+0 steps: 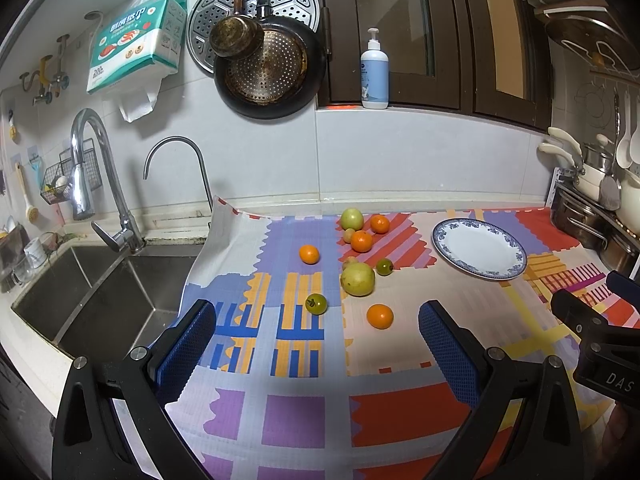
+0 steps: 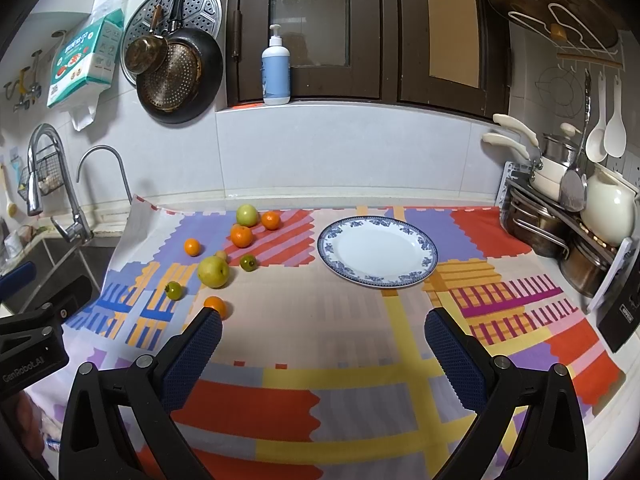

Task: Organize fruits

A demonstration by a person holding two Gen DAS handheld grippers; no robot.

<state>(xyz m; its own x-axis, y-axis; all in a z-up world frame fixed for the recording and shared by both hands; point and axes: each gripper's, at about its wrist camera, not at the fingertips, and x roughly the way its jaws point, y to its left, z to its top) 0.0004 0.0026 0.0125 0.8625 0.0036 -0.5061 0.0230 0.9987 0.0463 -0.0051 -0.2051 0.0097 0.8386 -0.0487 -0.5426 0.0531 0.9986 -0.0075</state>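
Observation:
Several fruits lie loose on a colourful cloth [image 1: 304, 412]: several oranges, the nearest one [image 1: 379, 316] in front, a big yellow-green fruit [image 1: 357, 279], a smaller green one [image 1: 352, 219] at the back, and two small dark green fruits [image 1: 316, 304]. An empty blue-rimmed white plate [image 1: 516, 270] [image 2: 428, 264] sits to their right. My left gripper [image 1: 316, 344] is open and empty, above the cloth short of the fruits. My right gripper [image 2: 324, 344] is open and empty, in front of the plate; the nearest orange [image 2: 215, 306] is beside its left fingertip.
A steel sink [image 1: 96, 296] with a faucet [image 1: 92, 184] lies left of the cloth. Pots and a white kettle [image 2: 608, 208] stand on a rack at the right. Pans hang on the tiled back wall [image 1: 268, 68]; a pump bottle [image 2: 276, 72] stands on the sill.

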